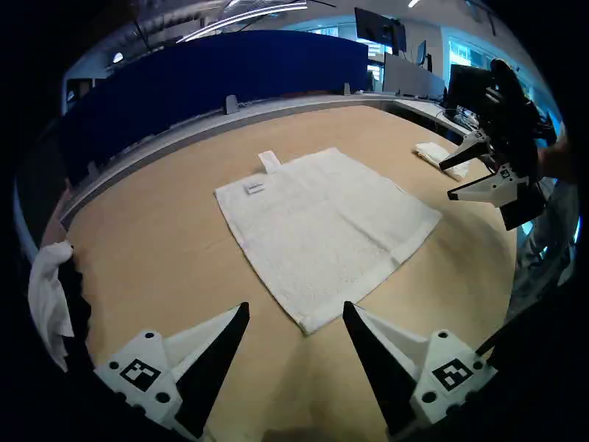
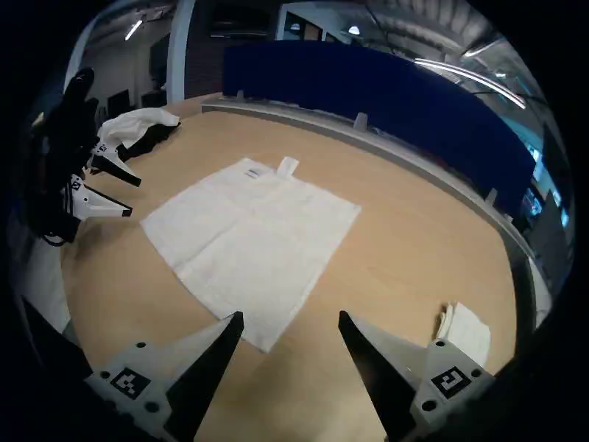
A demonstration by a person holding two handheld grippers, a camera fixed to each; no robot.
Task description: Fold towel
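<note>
The towel (image 1: 324, 228) lies spread flat on the wooden table (image 1: 162, 243), one layer, turned like a diamond. In the left gripper view its near corner points to 6 o'clock, and a small white tag (image 1: 269, 160) sticks out from its far edge at 12 o'clock.

Your left gripper (image 1: 294, 306) hovers just over that near corner with its jaws wide apart and nothing between them. In the right gripper view, your right gripper (image 2: 289, 315) sits over another corner, its jaws also wide apart and empty.

A small folded cloth (image 1: 440, 156) rests on the table at 2 o'clock in the left gripper view. A crumpled white cloth (image 1: 48, 295) is at 9 o'clock. A blue divider (image 1: 206, 81) runs behind the table from 10 to 1 o'clock.
</note>
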